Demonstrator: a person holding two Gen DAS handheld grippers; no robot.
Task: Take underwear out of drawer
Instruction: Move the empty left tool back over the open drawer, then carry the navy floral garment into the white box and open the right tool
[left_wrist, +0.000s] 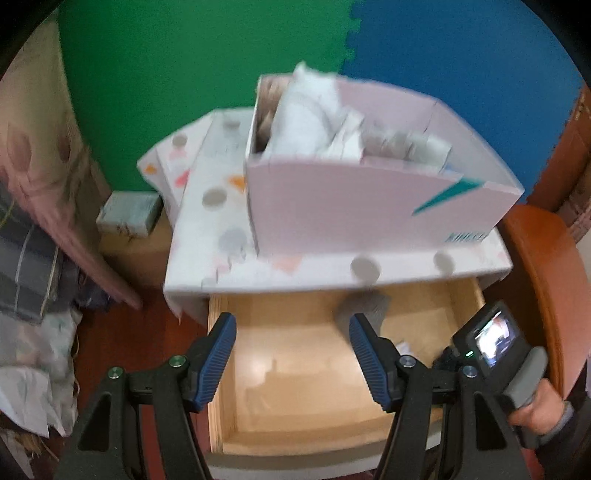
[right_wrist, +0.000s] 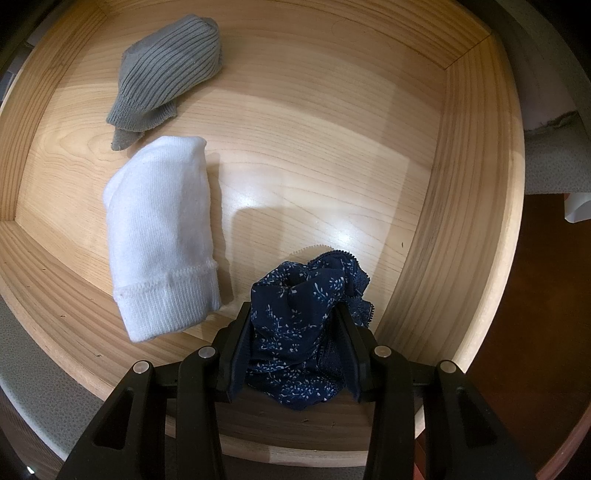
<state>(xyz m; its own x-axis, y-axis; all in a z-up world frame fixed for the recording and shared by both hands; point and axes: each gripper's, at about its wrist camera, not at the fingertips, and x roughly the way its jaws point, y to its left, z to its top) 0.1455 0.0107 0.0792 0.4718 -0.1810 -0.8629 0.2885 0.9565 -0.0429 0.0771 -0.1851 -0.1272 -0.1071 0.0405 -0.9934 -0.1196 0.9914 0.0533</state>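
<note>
The wooden drawer (right_wrist: 461, 192) is pulled open. In the right wrist view my right gripper (right_wrist: 293, 310) is shut on the navy floral underwear (right_wrist: 295, 317), bunched between its fingers near the drawer's front right corner. A white sock (right_wrist: 162, 240) and a grey ribbed sock (right_wrist: 166, 74) lie on the drawer floor to the left and beyond. In the left wrist view my left gripper (left_wrist: 291, 332) is open and empty above the open drawer (left_wrist: 218, 369). The grey sock (left_wrist: 365, 308) shows at the drawer's back. The right gripper's body (left_wrist: 487, 343) is at the right, its fingers hidden.
A white cabinet top (left_wrist: 207, 266) with coloured dots carries a pink box (left_wrist: 332, 206) full of folded white and grey clothes. An orange-brown chair (left_wrist: 546, 280) stands at the right. Piled cloth and bags (left_wrist: 33, 295) lie at the left. Green and blue foam mats back the scene.
</note>
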